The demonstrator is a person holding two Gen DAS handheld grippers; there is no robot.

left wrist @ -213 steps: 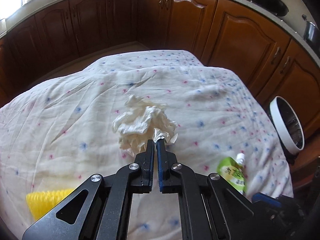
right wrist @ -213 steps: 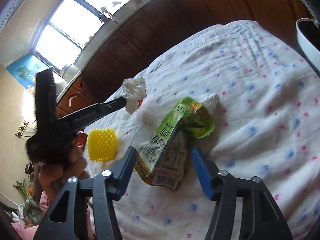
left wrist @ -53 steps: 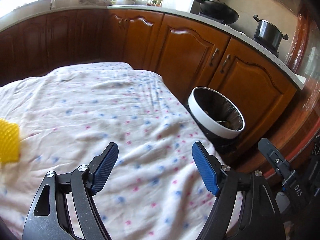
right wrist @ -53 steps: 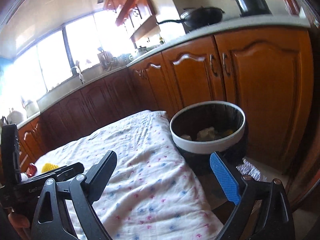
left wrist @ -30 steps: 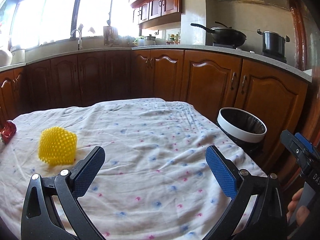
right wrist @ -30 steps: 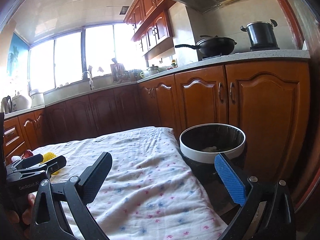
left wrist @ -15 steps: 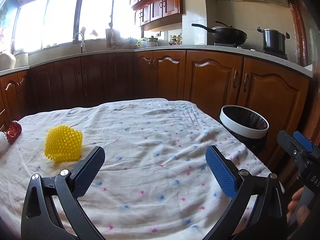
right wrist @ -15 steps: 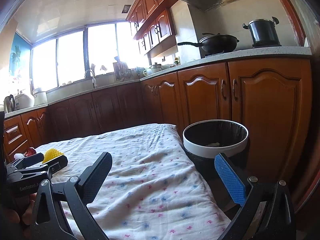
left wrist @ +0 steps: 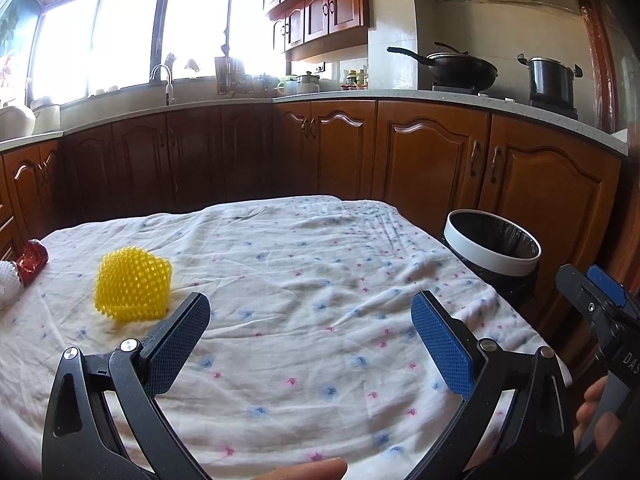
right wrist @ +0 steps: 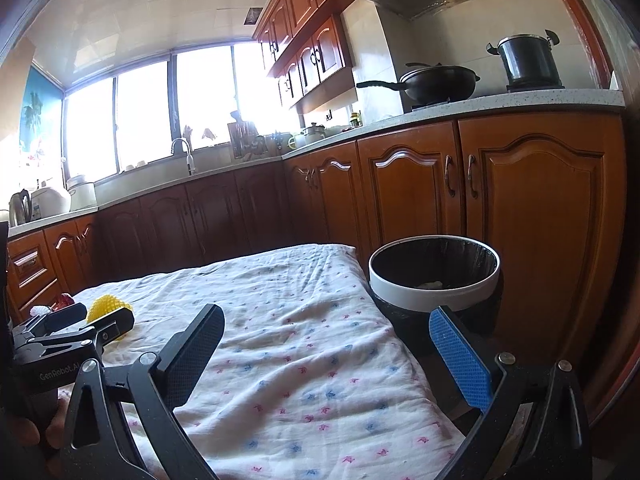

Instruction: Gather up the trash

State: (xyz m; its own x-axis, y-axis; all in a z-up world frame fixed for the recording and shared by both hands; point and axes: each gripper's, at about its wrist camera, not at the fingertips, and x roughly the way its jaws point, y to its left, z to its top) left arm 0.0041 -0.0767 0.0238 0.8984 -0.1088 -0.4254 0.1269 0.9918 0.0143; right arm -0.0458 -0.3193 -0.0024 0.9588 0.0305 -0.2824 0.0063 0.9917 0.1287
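We see the left claw and right claw both spread wide and empty above the floral-clothed table; the bin stands beside it, before wooden cabinets

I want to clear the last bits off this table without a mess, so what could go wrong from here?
The yellow spiky ball looks round, so it might roll across the loose, wrinkled tablecloth when the open left claw closes on it. The trash bin stands off the table's far side, so a weak grip could drop it on the floor during the carry.
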